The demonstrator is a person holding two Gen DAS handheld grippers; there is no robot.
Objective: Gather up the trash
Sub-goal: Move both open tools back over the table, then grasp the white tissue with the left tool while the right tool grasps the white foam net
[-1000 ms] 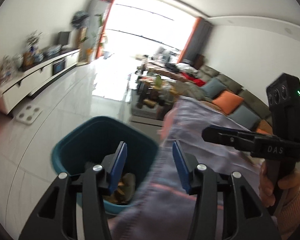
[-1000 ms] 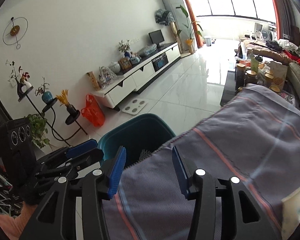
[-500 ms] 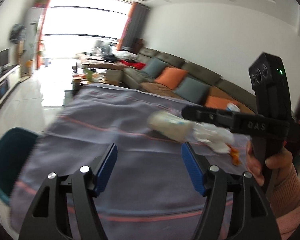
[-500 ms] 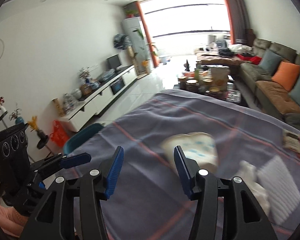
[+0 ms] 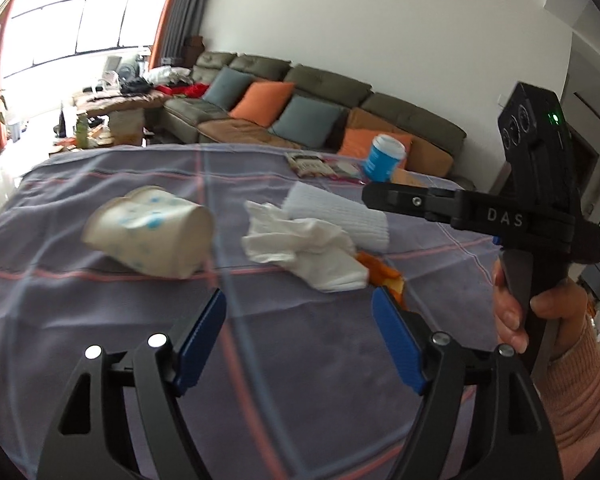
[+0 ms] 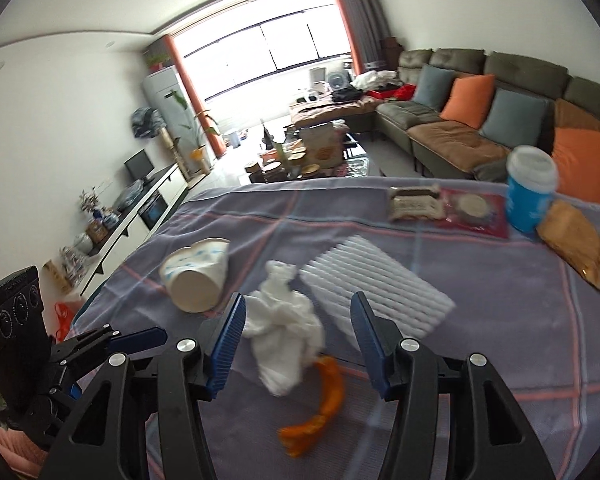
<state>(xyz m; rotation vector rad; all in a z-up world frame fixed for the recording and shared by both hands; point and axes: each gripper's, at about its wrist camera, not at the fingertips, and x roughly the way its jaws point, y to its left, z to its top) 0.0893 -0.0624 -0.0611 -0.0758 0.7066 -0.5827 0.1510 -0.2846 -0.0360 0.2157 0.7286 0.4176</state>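
Observation:
A grey-purple checked cloth (image 5: 100, 320) covers the table and bears the trash. A crushed paper cup (image 5: 148, 232) (image 6: 196, 276) lies on its side. To its right are a crumpled white tissue (image 5: 304, 248) (image 6: 284, 328), orange peel (image 6: 320, 400) and a ribbed white foam sheet (image 6: 372, 284). My left gripper (image 5: 300, 304) hovers short of the tissue, its jaws opening with nothing between them. My right gripper (image 6: 296, 312) is open above the tissue, which shows between its fingers untouched.
At the far right stand a blue lidded cup (image 6: 530, 196), a brown packet (image 6: 576, 244) and red snack wrappers (image 6: 472, 208). A sofa with orange cushions (image 5: 260, 100) runs behind the table. A hand (image 5: 540, 312) grips the right tool's handle.
Both views have swung from the teal bin on the floor to the tabletop. The cup, tissue and peel now lie in front. The left jaws have widened.

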